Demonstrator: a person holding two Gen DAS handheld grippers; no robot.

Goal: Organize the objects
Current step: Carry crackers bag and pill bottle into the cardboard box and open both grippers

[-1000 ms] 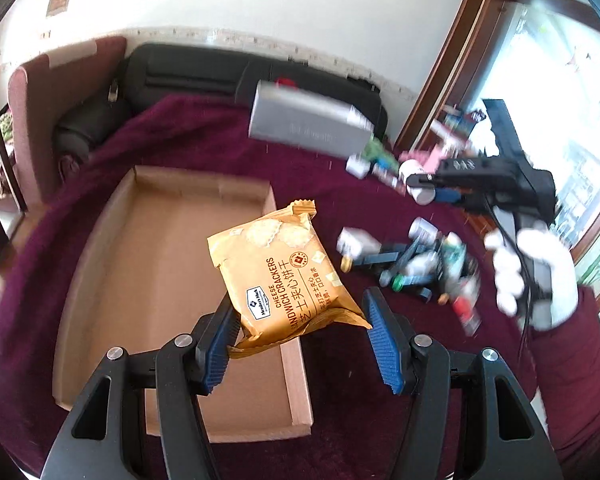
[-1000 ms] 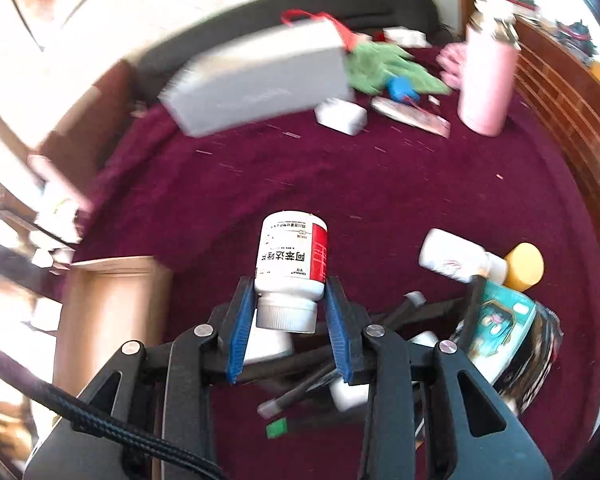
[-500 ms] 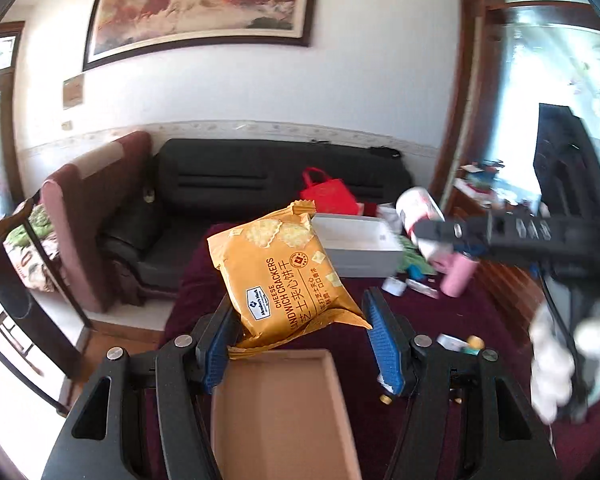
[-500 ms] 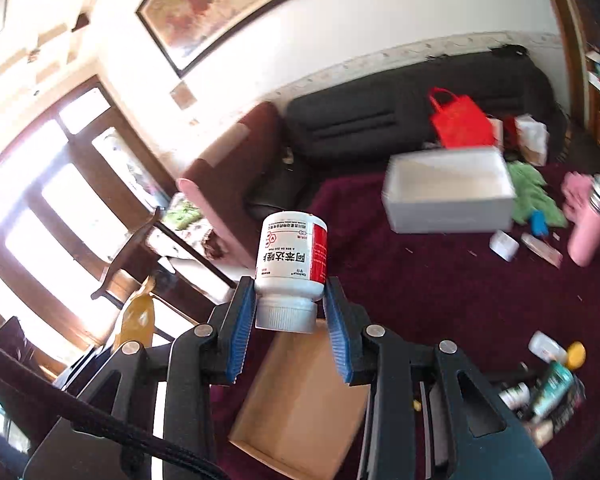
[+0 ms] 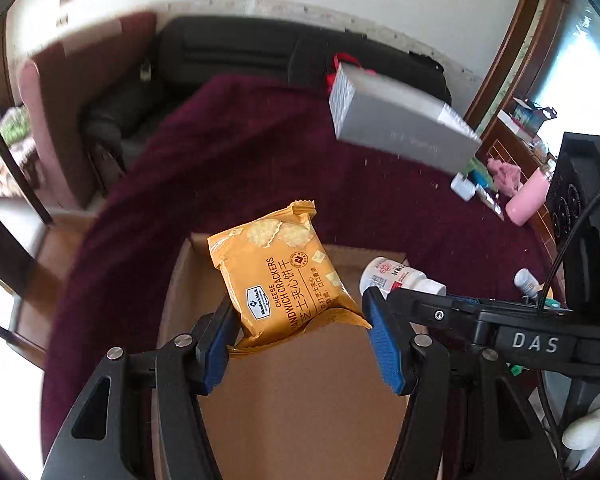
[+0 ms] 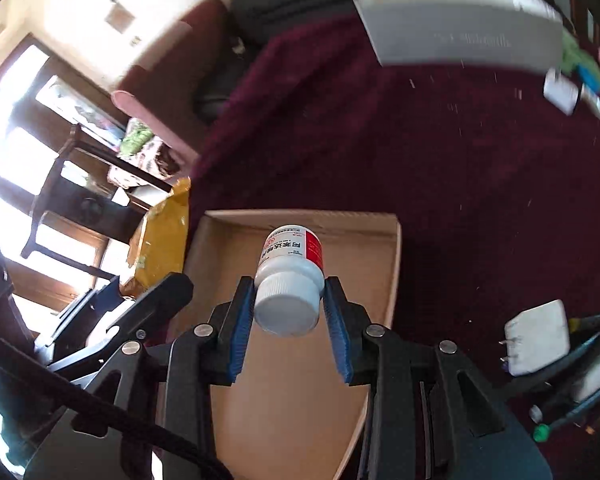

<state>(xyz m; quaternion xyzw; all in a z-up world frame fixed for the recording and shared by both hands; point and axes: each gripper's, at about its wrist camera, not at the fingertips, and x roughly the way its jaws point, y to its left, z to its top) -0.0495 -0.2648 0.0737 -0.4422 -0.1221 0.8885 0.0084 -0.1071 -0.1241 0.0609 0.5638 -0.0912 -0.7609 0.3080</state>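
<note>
I have both claws loaded and poised over the cardboard tray (image 6: 396, 264); the left gripper (image 5: 300, 344) stands about half open, its blue pads pinching the bottom seam of the cracker packet (image 5: 280, 276), which juts forward and up from the jaws; the right gripper (image 6: 288, 320) is drawn in narrow, clamped on the white cap of the pill bottle (image 6: 290, 276), whose body points away ahead of the fingers.

The tray floor lies straight ahead of and below both sets of fingertips; the right claw's bottle (image 5: 396, 280) sits just to the right of my left claw, very near it, so crowding is my main worry.

To do this well, I would lower one load at a time; I would set the packet toward the tray's left side and the bottle toward its right; I would bring each close to the cardboard before easing the jaws apart, since the bottle, released on its side, will likely roll; the grey box (image 5: 400, 124) far ahead on the maroon cloth (image 6: 460, 160) is well clear.
</note>
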